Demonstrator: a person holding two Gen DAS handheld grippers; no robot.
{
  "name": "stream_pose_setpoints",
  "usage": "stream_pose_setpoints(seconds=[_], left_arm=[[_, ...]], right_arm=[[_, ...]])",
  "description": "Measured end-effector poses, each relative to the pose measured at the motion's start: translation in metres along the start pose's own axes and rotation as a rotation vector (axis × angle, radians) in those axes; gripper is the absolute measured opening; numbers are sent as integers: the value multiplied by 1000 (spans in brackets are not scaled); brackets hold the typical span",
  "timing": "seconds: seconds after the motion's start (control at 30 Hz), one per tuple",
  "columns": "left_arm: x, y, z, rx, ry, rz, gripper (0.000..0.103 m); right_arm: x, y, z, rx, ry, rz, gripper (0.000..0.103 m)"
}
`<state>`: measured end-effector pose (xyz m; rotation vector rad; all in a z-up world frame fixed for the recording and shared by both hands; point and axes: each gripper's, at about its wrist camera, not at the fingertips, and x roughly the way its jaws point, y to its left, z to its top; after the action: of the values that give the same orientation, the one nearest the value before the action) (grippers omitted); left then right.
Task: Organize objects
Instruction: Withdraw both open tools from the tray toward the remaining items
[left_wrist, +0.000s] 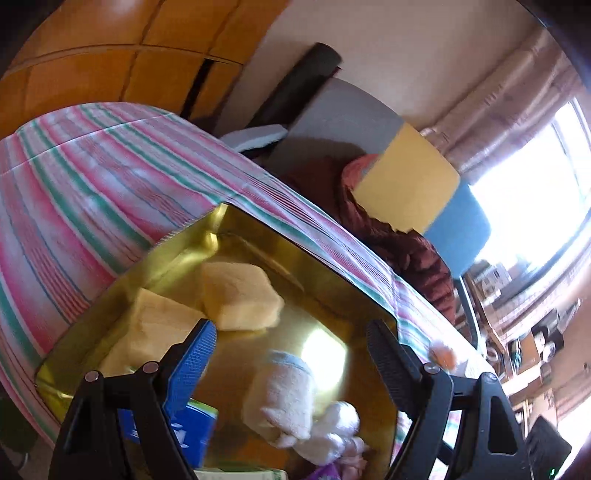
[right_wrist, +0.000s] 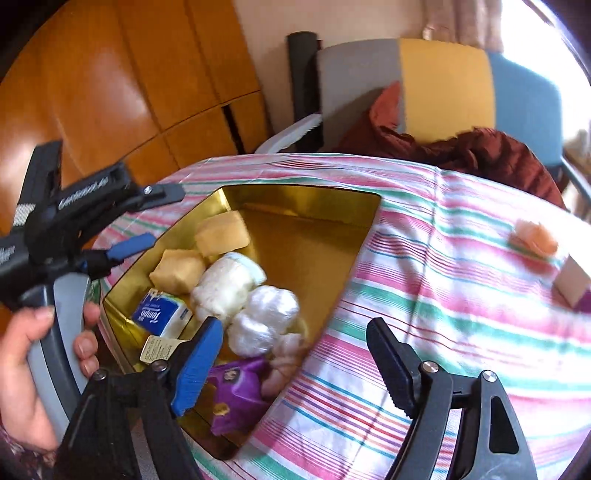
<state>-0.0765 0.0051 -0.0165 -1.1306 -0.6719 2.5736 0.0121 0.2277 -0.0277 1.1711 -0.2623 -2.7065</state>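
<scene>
Gold tin (right_wrist: 314, 236) holds sponges (right_wrist: 221, 232), tissues (right_wrist: 162, 317) — right gripper (right_wrist: 291, 358) empty.

Bright daylight, fisheye distortion.
Window (left_wrist: 532, 192) overexposed; glare on gold tin (left_wrist: 321, 347); motion blur throughout; edges vignetted.

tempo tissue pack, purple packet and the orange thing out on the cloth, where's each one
tempo tissue pack (right_wrist: 162, 319): right wrist view, on its blue printed face
purple packet (right_wrist: 238, 397): right wrist view, middle of the wrapper
orange thing (right_wrist: 535, 234): right wrist view, its blurred centre

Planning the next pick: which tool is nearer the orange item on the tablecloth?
Right. The right tool is over the gold tin's near edge; the orange item lies beyond it. The left tool hovers past the tin's opposite side.
</scene>
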Motion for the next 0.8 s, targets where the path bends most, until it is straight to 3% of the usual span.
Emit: stream_pose_setpoints(seconds=[0.5, 0.8], left_arm=[[8, -90, -61, 306, 147, -150, 85], [2, -141, -119, 517, 239, -267, 85]], right_arm=[[-19, -64, -31, 96, 43, -109, 85], [-42, -148, -53, 283, 73, -186, 85]])
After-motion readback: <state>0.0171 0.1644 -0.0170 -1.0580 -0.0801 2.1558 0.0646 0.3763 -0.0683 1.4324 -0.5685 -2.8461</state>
